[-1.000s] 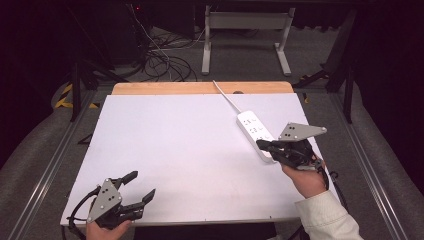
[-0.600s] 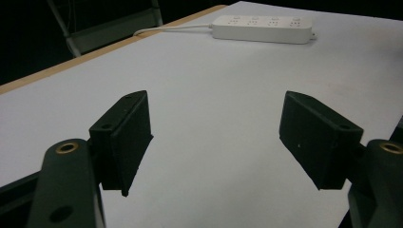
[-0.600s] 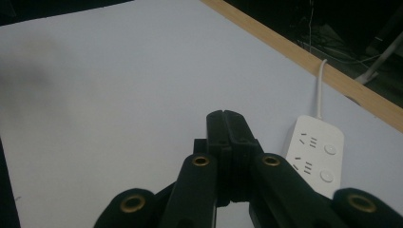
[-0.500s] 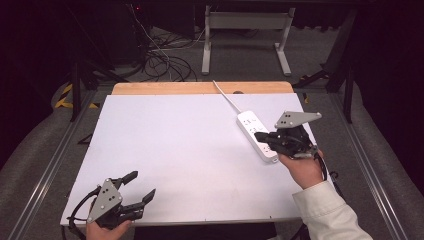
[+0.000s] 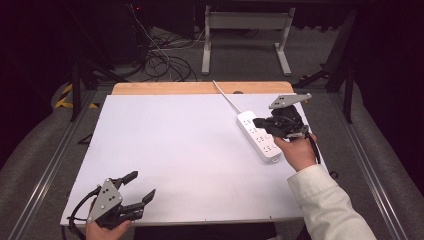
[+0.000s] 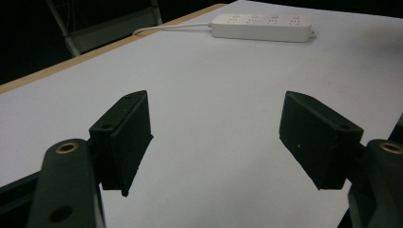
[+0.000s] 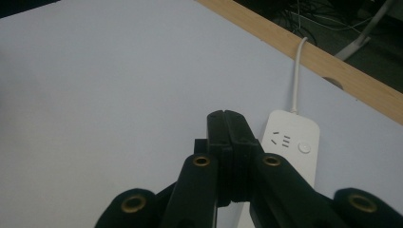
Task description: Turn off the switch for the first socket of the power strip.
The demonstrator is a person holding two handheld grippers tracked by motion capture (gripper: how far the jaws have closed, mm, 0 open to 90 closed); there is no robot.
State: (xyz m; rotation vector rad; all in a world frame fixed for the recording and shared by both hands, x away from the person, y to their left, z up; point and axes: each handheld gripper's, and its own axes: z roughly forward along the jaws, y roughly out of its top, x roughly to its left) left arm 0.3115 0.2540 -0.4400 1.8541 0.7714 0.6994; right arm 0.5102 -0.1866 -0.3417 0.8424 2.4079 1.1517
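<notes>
White power strip [image 5: 258, 135] lying flat on the right half of the white tabletop [image 5: 170, 150], its cord [image 5: 226, 97] running to the wooden far edge; the right gripper view resolves one socket and a round button [image 7: 304, 147] at the cord end, detail not legible from the high view. Right tongs [image 5: 259, 121], jaws pressed together and empty, poised over the strip. Left tongs [image 5: 142, 187], near the front-left corner, jaws wide apart, holding nothing.

no text, label, brand or number can be read anywhere; the white power strip [image 7: 292, 142], at lower right of the right gripper view, carries only unlettered socket slots and a round button.
</notes>
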